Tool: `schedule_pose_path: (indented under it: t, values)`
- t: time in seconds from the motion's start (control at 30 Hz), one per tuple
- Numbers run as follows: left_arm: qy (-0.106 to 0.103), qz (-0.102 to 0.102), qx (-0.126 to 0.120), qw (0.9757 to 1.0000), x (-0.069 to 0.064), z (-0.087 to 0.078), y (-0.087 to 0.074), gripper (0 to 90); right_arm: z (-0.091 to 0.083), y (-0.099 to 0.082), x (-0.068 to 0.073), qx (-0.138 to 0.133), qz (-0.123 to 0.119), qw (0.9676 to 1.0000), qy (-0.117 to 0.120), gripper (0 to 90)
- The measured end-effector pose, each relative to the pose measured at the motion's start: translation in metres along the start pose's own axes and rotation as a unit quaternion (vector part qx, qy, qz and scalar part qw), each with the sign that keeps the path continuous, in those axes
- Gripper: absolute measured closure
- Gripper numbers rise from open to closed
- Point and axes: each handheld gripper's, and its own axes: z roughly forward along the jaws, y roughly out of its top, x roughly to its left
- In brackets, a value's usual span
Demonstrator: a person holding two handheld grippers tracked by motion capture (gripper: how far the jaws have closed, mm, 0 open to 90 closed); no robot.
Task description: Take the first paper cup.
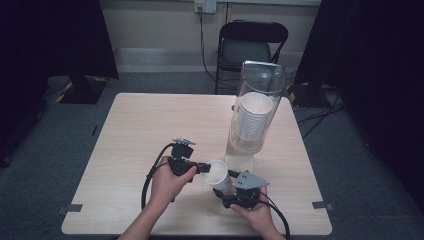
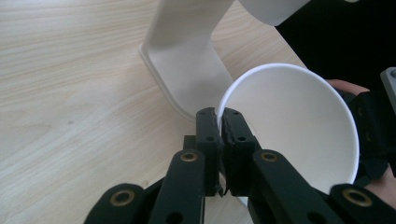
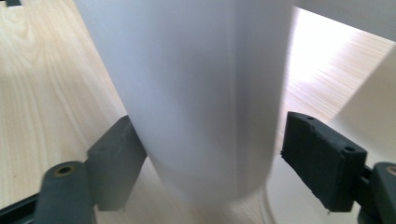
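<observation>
A white paper cup (image 1: 216, 173) is lying tilted just above the tabletop (image 1: 130, 130), near its front edge, between two hand-held tools. The left tool (image 1: 204, 168) is pinching the cup's rim, its jaws closed tight on the thin wall. The right tool (image 1: 223, 192) is straddling the cup's body, its jaws parted with a gap on one side. Just behind the cup, a clear cup dispenser (image 1: 254, 112) holding stacked cups is standing on a white foot. A black chair (image 1: 250, 47) is sitting beyond the tabletop.
</observation>
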Motion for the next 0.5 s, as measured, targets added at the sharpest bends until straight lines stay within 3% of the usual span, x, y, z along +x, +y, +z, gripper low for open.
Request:
schedule_pose_path:
  t: [0.27,0.5]
  values:
    - [0.051,-0.008,0.002,0.9986,0.020,-0.015,0.001,86.9,-0.005,-0.001,-0.008,0.005,0.012,0.9998,-0.016,19.0]
    - [0.100,-0.026,0.006,0.9946,0.046,-0.029,0.006,86.6,-0.009,-0.002,-0.014,0.005,0.020,0.9994,-0.028,18.6]
